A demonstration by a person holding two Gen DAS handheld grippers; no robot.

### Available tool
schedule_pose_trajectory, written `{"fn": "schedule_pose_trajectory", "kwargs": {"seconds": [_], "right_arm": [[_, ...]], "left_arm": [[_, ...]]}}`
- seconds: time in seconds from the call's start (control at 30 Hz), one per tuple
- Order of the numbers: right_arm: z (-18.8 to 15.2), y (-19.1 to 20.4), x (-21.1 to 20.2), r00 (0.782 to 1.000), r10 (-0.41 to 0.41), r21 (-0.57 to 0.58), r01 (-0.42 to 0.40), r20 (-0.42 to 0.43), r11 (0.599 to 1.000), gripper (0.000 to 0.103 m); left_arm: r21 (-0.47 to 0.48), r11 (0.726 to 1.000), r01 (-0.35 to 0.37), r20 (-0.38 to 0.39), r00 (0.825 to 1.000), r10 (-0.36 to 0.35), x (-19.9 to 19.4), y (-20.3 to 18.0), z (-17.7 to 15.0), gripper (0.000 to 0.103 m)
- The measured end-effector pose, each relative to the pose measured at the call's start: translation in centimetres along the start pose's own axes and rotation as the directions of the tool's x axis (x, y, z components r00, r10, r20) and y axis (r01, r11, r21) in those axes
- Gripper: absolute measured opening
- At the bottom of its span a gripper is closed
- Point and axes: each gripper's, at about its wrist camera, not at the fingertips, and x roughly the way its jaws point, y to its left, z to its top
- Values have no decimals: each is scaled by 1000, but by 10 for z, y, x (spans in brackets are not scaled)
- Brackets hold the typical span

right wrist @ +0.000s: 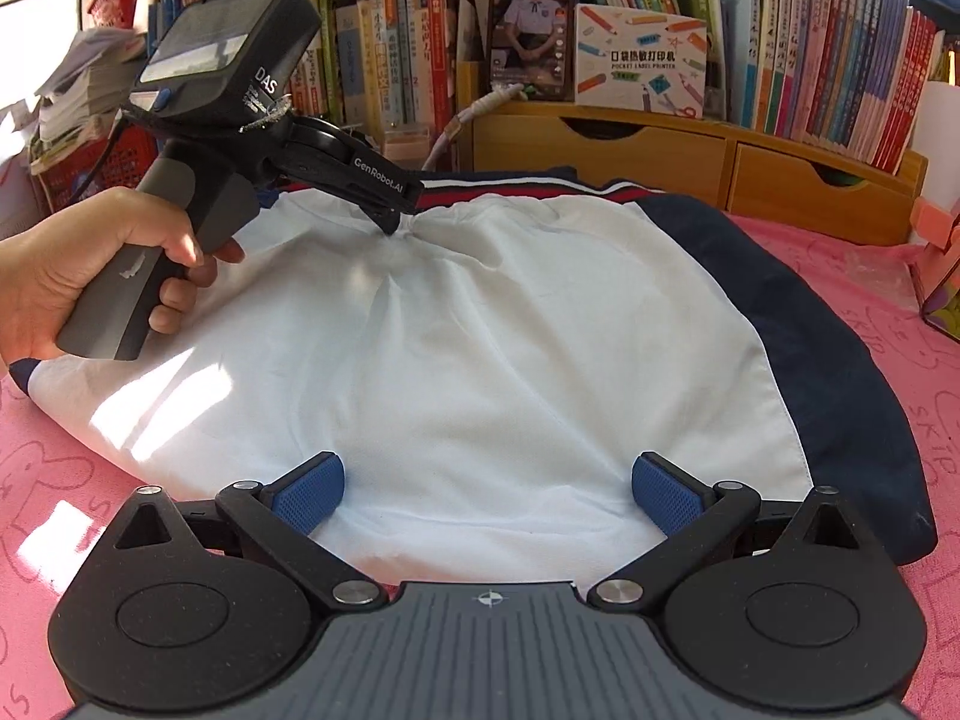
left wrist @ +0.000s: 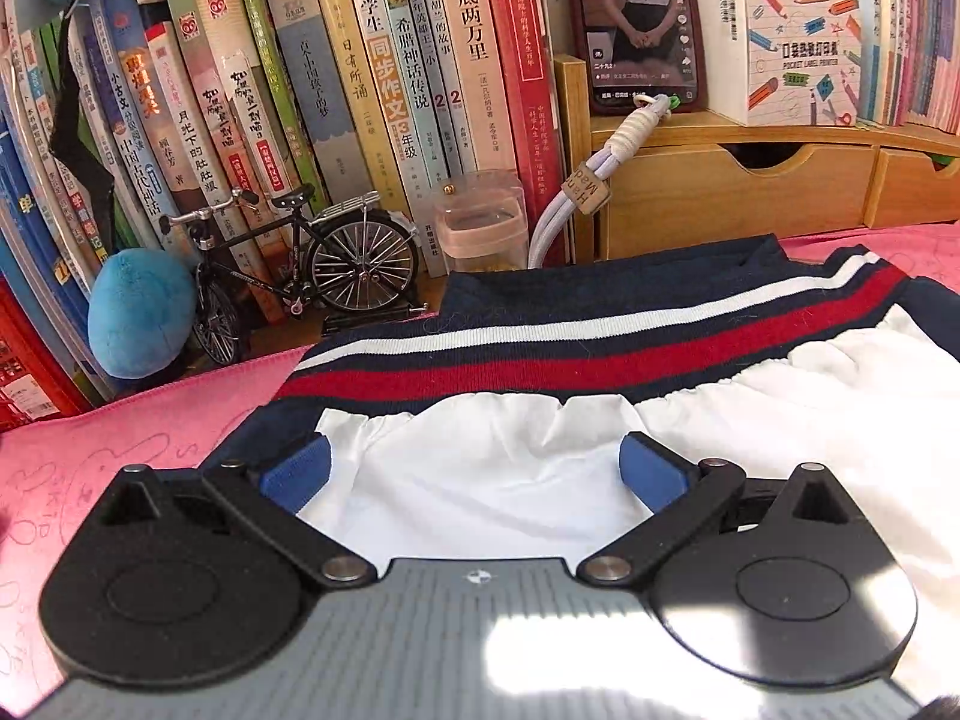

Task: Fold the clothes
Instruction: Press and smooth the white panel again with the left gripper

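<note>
A garment lies flat on a pink cloth (right wrist: 888, 276): a white panel (right wrist: 480, 348), a navy side (right wrist: 840, 396), and a ribbed band of navy, white and red stripes (left wrist: 600, 348) at its far edge. My left gripper (left wrist: 474, 468) is open, its blue pads (left wrist: 294, 474) resting on the puckered white fabric just below the striped band. In the right wrist view the left gripper (right wrist: 390, 210) is held by a hand (right wrist: 90, 276), its tips down on the fabric. My right gripper (right wrist: 487, 489) is open over the near white edge.
Behind the cloth stand rows of books (left wrist: 372, 90), a model bicycle (left wrist: 288, 276), a blue plush toy (left wrist: 138, 312), a clear plastic jar (left wrist: 480, 228) and a white cable (left wrist: 576, 204). A wooden drawer unit (right wrist: 660, 156) carries a phone (right wrist: 531, 24) and a white box (right wrist: 642, 60).
</note>
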Motion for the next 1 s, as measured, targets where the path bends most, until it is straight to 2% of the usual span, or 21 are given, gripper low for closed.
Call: {"fn": "schedule_pose_trajectory", "kwargs": {"seconds": [0.13, 0.23, 0.37, 0.47, 0.7, 0.87, 0.97, 1.0], "right_arm": [[0, 0, 0, 1000, -1, -1, 1, 0, 1000, 103], [0, 1, 0, 1000, -1, -1, 1, -1, 1000, 103], [1, 1, 1, 1000, -2, -2, 2, -1, 1000, 103], [2, 2, 1, 1000, -4, -3, 4, -2, 1000, 103], [2, 2, 0, 1000, -3, -4, 3, -3, 1000, 103], [3, 2, 0, 1000, -2, -3, 2, -3, 1000, 103], [2, 2, 0, 1000, -2, -3, 2, -3, 1000, 103], [2, 2, 0, 1000, -3, -2, 3, -2, 1000, 103]], "left_arm": [[2, 995, 103, 54, 993, -103, -42, 7, -21, 103], [46, 985, 169, 50, 984, -171, -65, 12, -40, 103], [172, 977, 123, 6, 992, -126, -66, -9, -60, 103], [184, 980, 80, -5, 997, -81, -51, -15, -61, 103], [113, 993, 25, -15, 1000, -23, -14, -15, -25, 103], [-24, 999, 47, -21, 999, -48, 11, -4, 7, 103], [-28, 999, 21, -51, 998, -22, 32, -7, 16, 103], [-20, 1000, 22, -37, 999, -23, 36, -9, 15, 103]]}}
